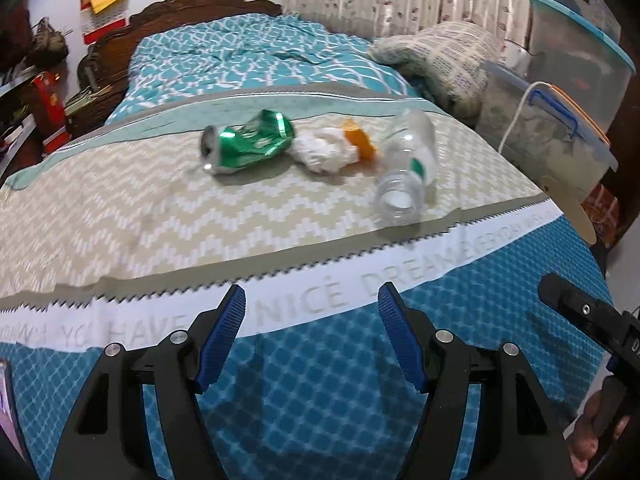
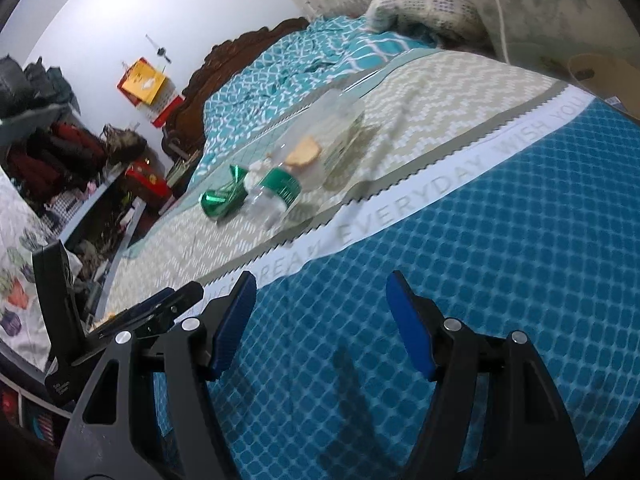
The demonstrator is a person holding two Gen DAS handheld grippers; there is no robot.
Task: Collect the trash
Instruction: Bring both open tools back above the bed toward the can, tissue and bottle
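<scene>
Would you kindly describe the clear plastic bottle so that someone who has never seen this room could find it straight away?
Start at the bed and its beige zigzag-patterned cover, where a short row of trash lies. The clear plastic bottle lies on its side at the row's end nearest the stacked storage bins. Unlike the crushed green can and crumpled white paper, it is see-through, with a green-and-white label.

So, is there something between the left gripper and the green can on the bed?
Nothing visible. The left gripper is open and empty over the blue bedspread, and only flat bedding lies between it and the can. The tissue and bottle lie to the can's right, off that path.
</scene>
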